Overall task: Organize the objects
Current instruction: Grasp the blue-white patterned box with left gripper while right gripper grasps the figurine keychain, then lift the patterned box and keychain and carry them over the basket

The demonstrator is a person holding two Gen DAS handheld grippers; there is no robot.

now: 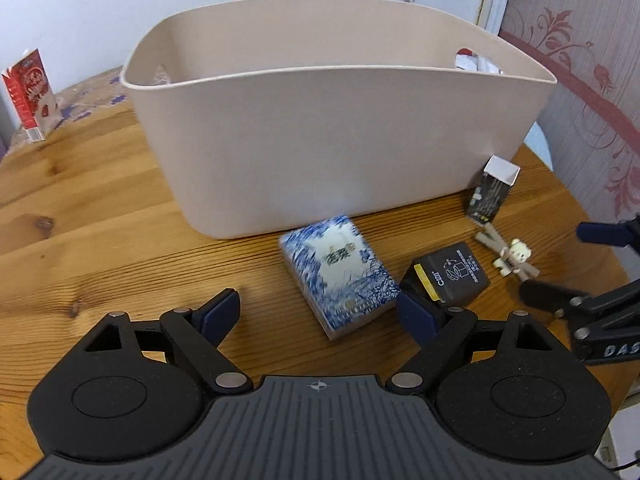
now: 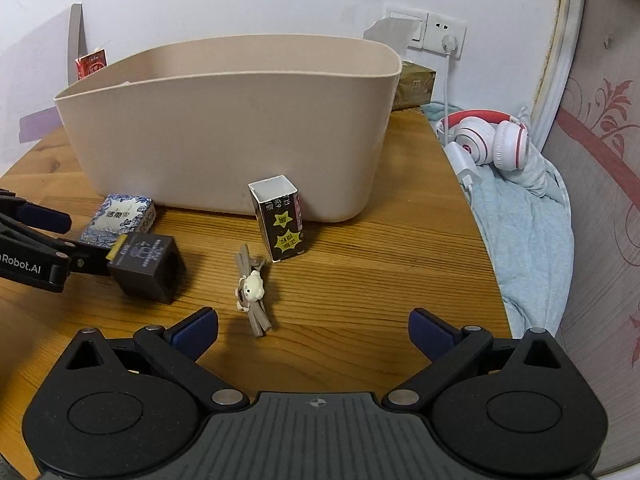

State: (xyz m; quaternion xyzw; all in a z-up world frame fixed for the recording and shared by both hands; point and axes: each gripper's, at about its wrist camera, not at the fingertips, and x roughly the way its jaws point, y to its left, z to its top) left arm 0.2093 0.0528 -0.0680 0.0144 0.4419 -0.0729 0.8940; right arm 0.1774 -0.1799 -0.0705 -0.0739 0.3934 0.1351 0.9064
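A beige bin (image 1: 320, 144) stands on the wooden table (image 1: 100, 240); it also shows in the right wrist view (image 2: 224, 136). In front of it lie a blue-white packet (image 1: 340, 276) (image 2: 118, 218), a dark grey box (image 1: 448, 276) (image 2: 146, 268), an open black carton (image 1: 492, 192) (image 2: 280, 220) and a small bear clip (image 1: 510, 258) (image 2: 252, 288). My left gripper (image 1: 320, 312) is open around the near end of the blue-white packet. My right gripper (image 2: 314, 334) is open and empty, just short of the bear clip.
A red-white carton (image 1: 32, 96) stands at the table's far left. White-pink headphones (image 2: 488, 140) lie on a light blue cloth (image 2: 528, 216) to the right of the table. A wall socket (image 2: 436, 32) is behind the bin.
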